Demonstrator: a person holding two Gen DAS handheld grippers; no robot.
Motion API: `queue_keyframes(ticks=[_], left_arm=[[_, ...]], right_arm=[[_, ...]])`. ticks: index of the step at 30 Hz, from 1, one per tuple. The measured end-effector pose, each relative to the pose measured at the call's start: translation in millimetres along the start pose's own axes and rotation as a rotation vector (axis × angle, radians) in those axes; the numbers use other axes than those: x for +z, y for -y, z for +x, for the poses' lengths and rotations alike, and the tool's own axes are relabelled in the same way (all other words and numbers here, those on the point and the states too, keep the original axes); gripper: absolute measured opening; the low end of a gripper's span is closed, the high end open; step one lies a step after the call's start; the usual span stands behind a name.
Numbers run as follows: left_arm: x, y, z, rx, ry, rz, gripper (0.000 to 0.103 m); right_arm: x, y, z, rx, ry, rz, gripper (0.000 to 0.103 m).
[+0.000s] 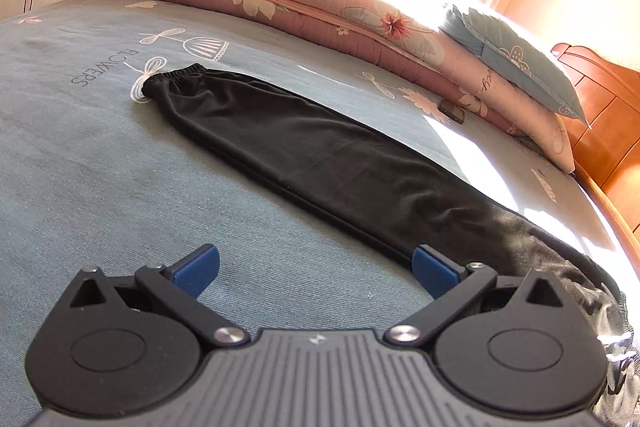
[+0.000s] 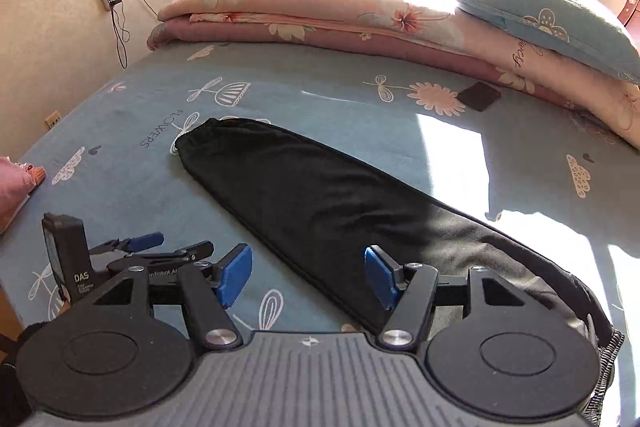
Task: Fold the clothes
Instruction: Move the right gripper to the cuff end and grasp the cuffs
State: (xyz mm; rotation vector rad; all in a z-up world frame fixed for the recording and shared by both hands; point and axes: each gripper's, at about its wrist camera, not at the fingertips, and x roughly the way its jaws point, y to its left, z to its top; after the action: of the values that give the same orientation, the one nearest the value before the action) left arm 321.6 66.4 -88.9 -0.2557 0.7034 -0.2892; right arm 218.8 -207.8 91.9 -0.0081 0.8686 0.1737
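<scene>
1. Presently, black trousers [image 2: 320, 211] lie flat on the bed [image 2: 120, 187], legs stacked one over the other, cuff end far away near the printed sheet motifs, waistband end [image 2: 592, 327] near the camera at lower right.
2. Right claw [image 2: 308, 277] stands wide, nothing between its blue pads; it hangs above the trousers' near edge.
3. Left claw [image 1: 316, 269] also wide and empty, low over the sheet just beside the trousers' long seam.
4. Judged step: a lengthwise fold looks done; next is likely folding end to end.
5. To do it well: each claw takes a corner of the same end, pinches both layers, lifts level, carries it over evenly, and lays the edges flush.
6. Writing: "FLOWERS" [image 2: 162, 127] on the sheet; "DAS" [image 2: 81, 277] on the left device seen from the right wrist; script on the folded quilt [image 2: 320, 23] is unreadable.
</scene>
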Motion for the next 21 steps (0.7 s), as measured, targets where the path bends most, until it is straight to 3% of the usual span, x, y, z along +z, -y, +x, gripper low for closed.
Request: queue_keyframes(ticks=[7,10,15,21], left_arm=[[-8.9,7.7,-7.0,-0.011,-0.018,0.061,0.102],[-10.1,6.4,-11.3,-0.007,-0.015,0.073,0.102],[-7.1,-2.3,-13.3,-0.017,-0.021,0.021,0.102],[-6.3,-4.4,-13.5,-0.028,-0.037,0.01,0.102]], right_arm=[[-115.1,-56.9,31.1,-0.093,-0.182,-0.086,0.067],[-142.9,-81.7,46.1,-0.158,-0.147,-0.152,0.067],[-159.0,-120.4,60.2,-0.264,-0.061,-0.292,0.071],[-156.9,-136.0,96.3,-0.372,-0.08,-0.375,0.071]])
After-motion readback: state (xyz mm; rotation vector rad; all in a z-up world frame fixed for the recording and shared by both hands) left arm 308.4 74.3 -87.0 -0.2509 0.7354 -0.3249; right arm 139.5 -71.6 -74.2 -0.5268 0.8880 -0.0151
